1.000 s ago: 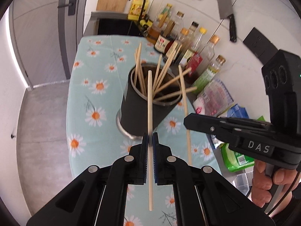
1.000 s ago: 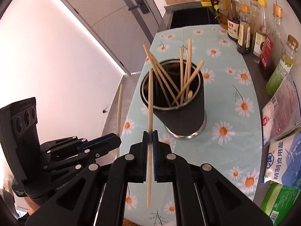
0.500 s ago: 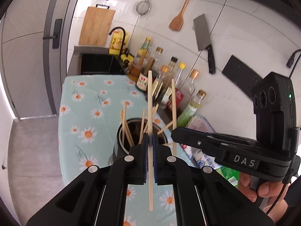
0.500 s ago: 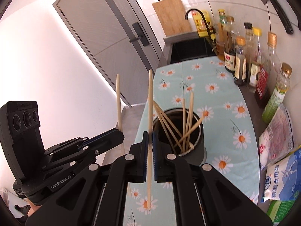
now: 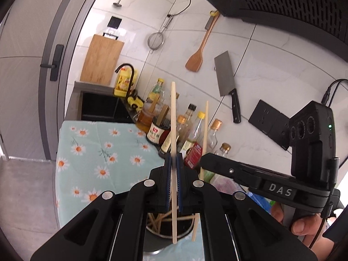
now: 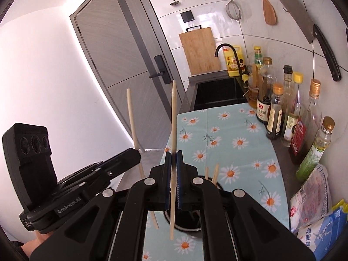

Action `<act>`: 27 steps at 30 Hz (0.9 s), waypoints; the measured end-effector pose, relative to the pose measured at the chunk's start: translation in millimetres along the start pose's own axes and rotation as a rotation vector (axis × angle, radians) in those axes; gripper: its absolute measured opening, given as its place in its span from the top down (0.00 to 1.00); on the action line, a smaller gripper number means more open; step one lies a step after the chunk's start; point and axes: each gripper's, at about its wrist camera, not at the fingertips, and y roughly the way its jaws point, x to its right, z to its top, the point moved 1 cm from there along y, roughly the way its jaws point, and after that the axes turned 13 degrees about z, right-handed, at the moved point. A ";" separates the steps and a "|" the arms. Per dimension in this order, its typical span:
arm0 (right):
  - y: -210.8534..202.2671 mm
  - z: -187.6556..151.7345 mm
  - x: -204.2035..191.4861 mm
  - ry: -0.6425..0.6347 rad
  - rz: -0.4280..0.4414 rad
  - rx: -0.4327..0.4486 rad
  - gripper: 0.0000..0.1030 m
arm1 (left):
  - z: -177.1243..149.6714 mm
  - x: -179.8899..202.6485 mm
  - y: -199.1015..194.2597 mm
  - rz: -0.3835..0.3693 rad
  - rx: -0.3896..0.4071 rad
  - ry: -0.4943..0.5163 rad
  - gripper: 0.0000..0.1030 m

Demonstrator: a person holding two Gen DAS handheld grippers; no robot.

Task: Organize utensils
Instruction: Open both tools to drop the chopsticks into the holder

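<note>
My left gripper (image 5: 173,162) is shut on a light wooden chopstick (image 5: 173,117) held nearly upright, its lower end over the dark round utensil holder (image 5: 171,236) that holds several chopsticks. My right gripper (image 6: 173,159) is shut on another chopstick (image 6: 173,113), also upright, beside the same holder (image 6: 184,219). Each gripper shows in the other's view: the right one (image 5: 203,159) with its chopstick (image 5: 205,126), the left one (image 6: 136,154) with its chopstick (image 6: 132,119).
A daisy-print cloth (image 6: 235,143) covers the counter. Sauce and oil bottles (image 6: 291,113) line the wall side. Food packets (image 6: 313,198) lie at the right. A sink (image 6: 219,93), cutting board, cleaver (image 5: 227,80) and spatula are at the back wall.
Both grippers have tilted up and closed in over the holder, chopsticks still gripped. The holder has dropped to the bottom of both views, behind the fingers.
</note>
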 end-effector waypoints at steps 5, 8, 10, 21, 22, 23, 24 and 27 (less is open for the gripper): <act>2.9 3.1 11.8 -0.007 -0.006 0.061 0.94 | 1.3 0.2 6.8 -0.003 0.061 0.024 0.96; 8.6 0.5 17.4 0.003 -0.018 0.060 0.94 | -2.4 -1.9 11.7 -0.007 0.067 0.026 0.95; 12.7 -1.4 22.1 0.018 -0.019 0.045 0.94 | -3.8 -3.9 16.7 0.002 0.049 0.026 0.95; 4.6 -5.6 19.6 0.036 -0.002 0.062 0.75 | -6.2 -13.8 13.9 0.028 -0.010 -0.002 0.95; 3.6 -6.0 18.1 0.035 -0.005 0.062 0.74 | -7.0 -13.5 12.6 0.032 -0.015 -0.002 0.95; 2.5 -6.7 16.2 0.035 -0.005 0.062 0.73 | -8.4 -12.8 8.9 0.040 -0.014 -0.001 0.95; 1.6 -7.4 13.8 0.034 -0.001 0.061 0.72 | -9.2 -12.0 5.9 0.040 -0.011 0.001 0.94; -3.7 -10.3 6.6 0.022 -0.005 0.062 0.71 | -11.6 -9.1 -4.9 0.044 -0.004 0.013 0.79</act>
